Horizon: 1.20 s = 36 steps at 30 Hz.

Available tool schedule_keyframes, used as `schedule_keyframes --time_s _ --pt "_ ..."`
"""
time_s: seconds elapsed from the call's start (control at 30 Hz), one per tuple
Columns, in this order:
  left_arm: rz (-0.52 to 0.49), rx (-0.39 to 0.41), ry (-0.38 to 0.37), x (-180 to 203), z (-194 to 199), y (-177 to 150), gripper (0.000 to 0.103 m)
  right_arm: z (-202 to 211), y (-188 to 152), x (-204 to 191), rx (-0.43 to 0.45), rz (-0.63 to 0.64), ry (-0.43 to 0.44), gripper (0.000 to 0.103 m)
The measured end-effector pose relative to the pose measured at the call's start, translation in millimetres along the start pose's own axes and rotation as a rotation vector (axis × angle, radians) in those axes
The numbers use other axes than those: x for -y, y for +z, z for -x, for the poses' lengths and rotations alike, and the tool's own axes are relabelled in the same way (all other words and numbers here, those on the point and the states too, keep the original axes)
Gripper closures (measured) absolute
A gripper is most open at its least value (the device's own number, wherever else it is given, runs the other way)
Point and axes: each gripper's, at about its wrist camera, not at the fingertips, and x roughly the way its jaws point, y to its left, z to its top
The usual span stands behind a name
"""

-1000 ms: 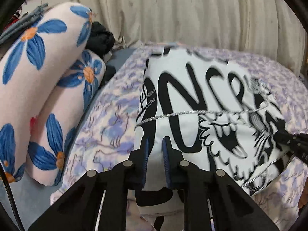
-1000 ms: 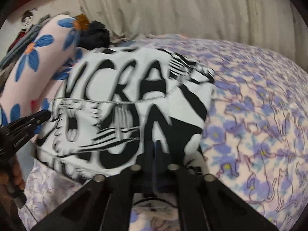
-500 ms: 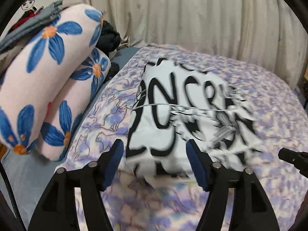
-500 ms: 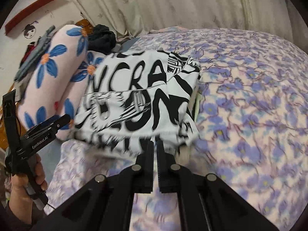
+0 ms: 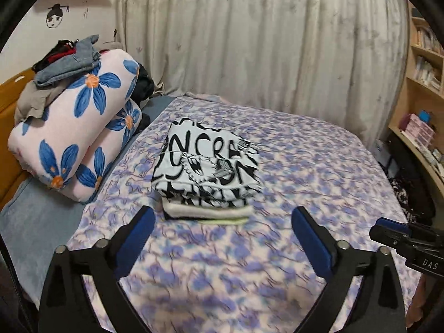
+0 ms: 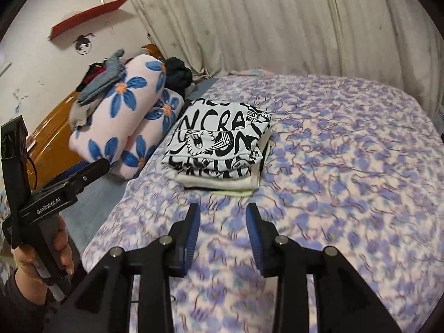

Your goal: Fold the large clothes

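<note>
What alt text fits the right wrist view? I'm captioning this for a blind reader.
A folded black-and-white printed garment tops a small stack of folded clothes on a purple floral bedspread. The right gripper, jaws opening and empty, hangs before it. The left gripper shows at left, beside rolled blue-flowered bedding.

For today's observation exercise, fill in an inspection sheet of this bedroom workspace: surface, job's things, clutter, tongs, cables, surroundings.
Surface: bed with purple floral blanket.
Job's things: black-and-white printed garment folded, on top of a stack of folded clothes.
Clutter: rolled flower-print quilt with loose clothes on top.
Tongs: left tongs and right tongs both opening, nothing between them.
Cables: nothing seen.
Surroundings: curtain, bookshelf, red wall shelf.
</note>
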Motion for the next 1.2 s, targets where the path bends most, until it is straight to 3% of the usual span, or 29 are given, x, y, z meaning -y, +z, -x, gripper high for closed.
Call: schedule_keyframes --time_s 0.23,0.4,0.53,0.67,0.87,1.0,1.2 --pt "0.010 -0.012 -0.118 40.7 85.4 -36.2 0.002 90.0 -36.0 -3.3 0.042 0.036 0.001 0.069" --pt "0.032 -0.013 -0.142 56.6 117.3 -56.6 0.002 137.4 -67.3 6.7 0.066 0.035 -0.014 0.063" --pt "-0.011 0.000 -0.108 70.6 132.7 -80.2 0.002 152.5 -93.7 13.4 0.084 0.037 -0.039 0.061" --pt "-0.052 0.027 -0.053 79.9 130.9 -112.9 0.002 151.3 -129.1 35.9 0.090 -0.051 -0.012 0.060" --pt "-0.037 0.002 -0.050 90.8 103.8 -164.5 0.002 125.7 -181.4 60.8 0.105 -0.115 -0.110 0.052" --pt "-0.046 -0.001 0.005 106.0 85.9 -193.7 0.002 100.9 -213.2 70.7 0.072 -0.165 -0.126 0.052" --pt "-0.045 -0.061 0.015 121.7 61.2 -227.6 0.002 75.3 -248.0 72.1 0.036 -0.194 -0.182 0.050"
